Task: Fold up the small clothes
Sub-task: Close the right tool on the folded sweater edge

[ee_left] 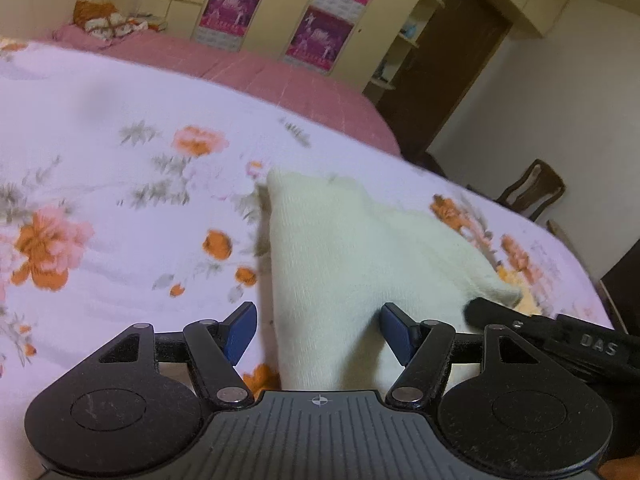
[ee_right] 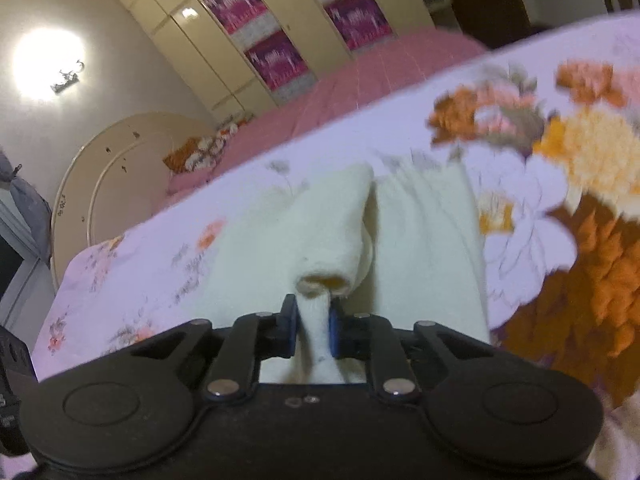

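A small cream knit garment (ee_left: pixel 340 248) lies on the floral bedspread (ee_left: pixel 100 160). In the left wrist view my left gripper (ee_left: pixel 318 334) is open, its blue pads on either side of the garment's near edge. My right gripper shows in that view as a black finger (ee_left: pixel 504 314) at the garment's right corner. In the right wrist view my right gripper (ee_right: pixel 313 330) is shut on a bunched corner of the cream garment (ee_right: pixel 336 232) and holds it up off the bedspread (ee_right: pixel 540 184).
A pink sheet (ee_left: pixel 256 68) covers the far part of the bed, with orange-and-white cushions (ee_left: pixel 108 20) at the headboard. A cream wardrobe with pink posters (ee_left: pixel 320 36) stands behind. A wooden chair (ee_left: pixel 536 188) is beyond the bed's right edge.
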`<act>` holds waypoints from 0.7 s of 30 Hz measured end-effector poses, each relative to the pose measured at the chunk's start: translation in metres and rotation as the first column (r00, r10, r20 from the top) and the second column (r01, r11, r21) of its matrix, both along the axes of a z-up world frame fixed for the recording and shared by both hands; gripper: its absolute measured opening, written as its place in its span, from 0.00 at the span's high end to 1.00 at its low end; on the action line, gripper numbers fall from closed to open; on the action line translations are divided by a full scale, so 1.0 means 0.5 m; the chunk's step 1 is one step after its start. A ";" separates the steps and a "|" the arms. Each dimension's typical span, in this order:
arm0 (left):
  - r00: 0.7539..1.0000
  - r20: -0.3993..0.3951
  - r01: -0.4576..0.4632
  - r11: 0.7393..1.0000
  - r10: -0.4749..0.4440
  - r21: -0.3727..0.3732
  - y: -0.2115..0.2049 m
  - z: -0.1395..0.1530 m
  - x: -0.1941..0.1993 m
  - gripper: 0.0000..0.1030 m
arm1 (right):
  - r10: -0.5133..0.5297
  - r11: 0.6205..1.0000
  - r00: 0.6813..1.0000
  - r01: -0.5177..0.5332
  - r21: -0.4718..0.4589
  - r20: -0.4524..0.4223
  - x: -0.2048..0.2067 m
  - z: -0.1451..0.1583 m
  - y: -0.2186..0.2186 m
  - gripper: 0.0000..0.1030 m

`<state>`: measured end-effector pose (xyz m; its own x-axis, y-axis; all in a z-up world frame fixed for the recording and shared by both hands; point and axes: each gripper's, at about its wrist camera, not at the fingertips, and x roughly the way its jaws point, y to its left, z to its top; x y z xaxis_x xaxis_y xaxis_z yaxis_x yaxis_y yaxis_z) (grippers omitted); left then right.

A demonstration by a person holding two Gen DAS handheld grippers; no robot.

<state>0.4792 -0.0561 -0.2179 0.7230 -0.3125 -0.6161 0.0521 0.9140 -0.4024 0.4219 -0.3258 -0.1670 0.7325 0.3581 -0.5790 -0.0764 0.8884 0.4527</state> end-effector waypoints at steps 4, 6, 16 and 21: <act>0.999 0.026 0.043 0.999 -0.043 -0.004 -0.019 0.021 -0.002 0.35 | -0.005 0.999 0.999 0.007 -0.050 0.049 -0.034 0.042 -0.025 0.87; 0.998 0.016 0.064 0.998 -0.064 0.001 -0.036 0.018 -0.001 0.35 | -0.030 0.998 0.999 0.032 -0.048 0.038 -0.047 0.045 -0.048 0.87; 0.995 -0.042 0.096 0.994 -0.094 0.059 -0.070 -0.011 -0.007 0.33 | -0.191 0.976 0.981 0.186 -0.116 -0.036 -0.066 -0.018 -0.104 0.86; 0.996 -0.039 0.082 0.994 -0.079 0.065 -0.064 0.000 -0.008 0.33 | -0.171 0.983 0.984 0.167 -0.070 -0.047 -0.113 0.014 -0.117 0.75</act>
